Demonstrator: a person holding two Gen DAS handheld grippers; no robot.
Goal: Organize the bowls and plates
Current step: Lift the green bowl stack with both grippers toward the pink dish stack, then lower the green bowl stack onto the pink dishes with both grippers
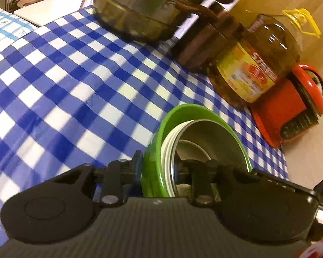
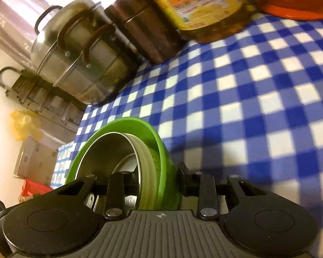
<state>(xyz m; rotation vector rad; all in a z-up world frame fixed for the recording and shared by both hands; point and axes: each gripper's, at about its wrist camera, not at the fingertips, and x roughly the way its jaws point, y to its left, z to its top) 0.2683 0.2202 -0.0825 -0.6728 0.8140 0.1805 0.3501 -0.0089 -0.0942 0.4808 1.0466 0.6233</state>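
A stack of nested bowls is held between both grippers above the blue checked tablecloth (image 1: 64,81). The outer bowl is green (image 1: 155,150), with a white-ribbed steel bowl (image 1: 204,137) inside it. My left gripper (image 1: 159,169) is shut on the stack's rim, one finger outside the green wall and one inside. In the right wrist view the same green bowl (image 2: 159,146) and steel bowl (image 2: 109,148) show, and my right gripper (image 2: 159,182) is shut on the opposite rim the same way.
At the table's far edge stand a steel steamer pot (image 1: 144,10) with brown handles, a dark round tin (image 1: 206,43), a large oil bottle (image 1: 258,58) with a yellow cap, and a red pot (image 1: 290,107). A metal rack (image 2: 43,101) and a cardboard box stand beyond the table.
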